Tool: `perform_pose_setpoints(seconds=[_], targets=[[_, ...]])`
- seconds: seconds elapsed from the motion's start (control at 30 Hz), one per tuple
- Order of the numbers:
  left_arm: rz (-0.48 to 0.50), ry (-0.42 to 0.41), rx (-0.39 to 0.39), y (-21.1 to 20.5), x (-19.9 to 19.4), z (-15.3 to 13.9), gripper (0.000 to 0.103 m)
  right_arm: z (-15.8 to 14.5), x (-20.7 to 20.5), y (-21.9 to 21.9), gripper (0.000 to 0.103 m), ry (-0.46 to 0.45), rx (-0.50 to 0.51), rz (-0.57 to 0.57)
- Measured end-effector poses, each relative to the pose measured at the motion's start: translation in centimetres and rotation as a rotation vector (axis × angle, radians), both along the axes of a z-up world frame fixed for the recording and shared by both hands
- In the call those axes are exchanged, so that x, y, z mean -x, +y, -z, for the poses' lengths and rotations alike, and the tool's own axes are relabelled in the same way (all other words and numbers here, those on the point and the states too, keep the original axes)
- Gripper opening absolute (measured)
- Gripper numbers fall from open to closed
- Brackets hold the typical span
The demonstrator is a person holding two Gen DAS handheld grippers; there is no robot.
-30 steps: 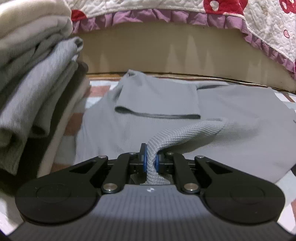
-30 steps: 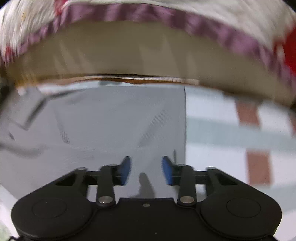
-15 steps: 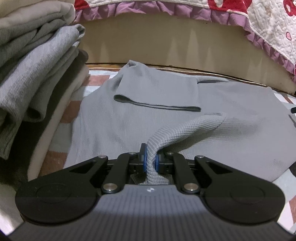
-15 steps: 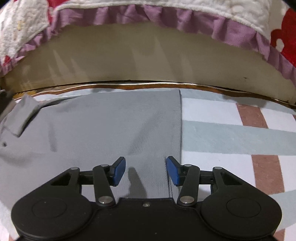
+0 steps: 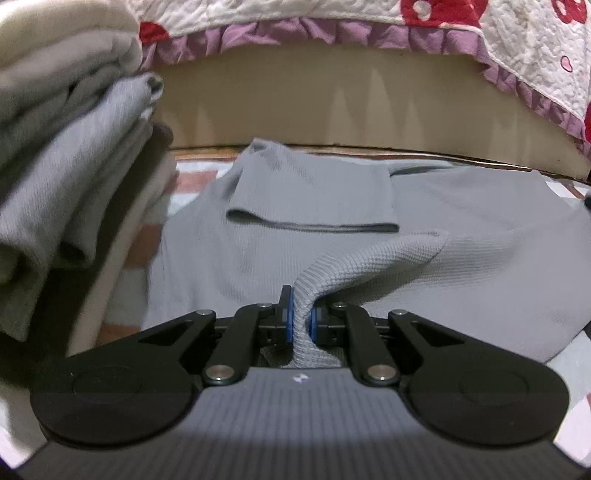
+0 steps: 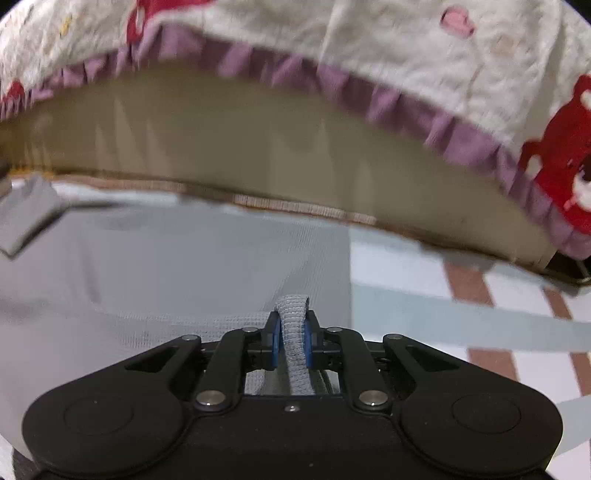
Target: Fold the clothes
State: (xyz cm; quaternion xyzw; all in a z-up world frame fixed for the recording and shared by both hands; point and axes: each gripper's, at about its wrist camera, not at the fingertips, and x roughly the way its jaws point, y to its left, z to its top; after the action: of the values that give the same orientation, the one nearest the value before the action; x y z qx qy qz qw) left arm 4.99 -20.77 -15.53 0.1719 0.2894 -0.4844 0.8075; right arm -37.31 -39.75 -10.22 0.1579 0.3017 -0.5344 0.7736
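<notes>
Both tools, left tool (image 5: 300, 320) and right tool (image 6: 291, 340), pinch the grey shirt (image 5: 461, 221) (near edge).

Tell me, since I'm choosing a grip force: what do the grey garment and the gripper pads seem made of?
Grey garment: soft knit, probably cotton-blend; a waffle rib shows where the left gripper pinches it, matte. Pads: blue, smooth, likely rubber or soft plastic; hard to tell. The right gripper pinches a ribbed hem.

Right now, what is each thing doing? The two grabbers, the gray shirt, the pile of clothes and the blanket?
left gripper: shut, pinching a raised ridge of the shirt.
right gripper: shut, pinching the shirt's near edge.
gray shirt: spread flat on the striped mat, one sleeve folded in.
stack of clothes: folded, piled beside the shirt.
quilt: hanging over the bed's edge.
</notes>
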Motion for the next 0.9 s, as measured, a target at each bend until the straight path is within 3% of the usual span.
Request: perform_pose_setpoints(seconds=[0.2,0.4,0.63,0.8,0.83,0.9], targets=[[0.012,0.042,-0.015,-2.1,-2.4,-2.7,0.007,-2.9,0.5,-2.2,0.013,-0.036,0.046,-0.012],[0.051,-0.014,-0.119,-9.1,-6.0,-5.7,0.007,-3.2,1.0,-6.6,0.013,-0.115,0.034,0.03],[0.111,-0.035,-0.296,-18.3,-9.1,-3.3,0.007,-1.4,0.8,-12.2,0.013,-0.123,-0.019,0.058],[0.149,-0.044,-0.346,-21.8,-10.8,-1.9,0.007,-0.6,0.2,-14.8,0.013,-0.106,-0.018,0.078],[0.18,-0.057,-0.359,-22.5,-11.2,-1.6,0.008,-0.6,0.1,-15.2,0.013,-0.104,-0.016,0.082],[0.201,-0.064,-0.402,-23.5,-12.2,-0.6,0.02,-0.4,-0.5,-16.1,0.013,-0.089,-0.023,0.077]])
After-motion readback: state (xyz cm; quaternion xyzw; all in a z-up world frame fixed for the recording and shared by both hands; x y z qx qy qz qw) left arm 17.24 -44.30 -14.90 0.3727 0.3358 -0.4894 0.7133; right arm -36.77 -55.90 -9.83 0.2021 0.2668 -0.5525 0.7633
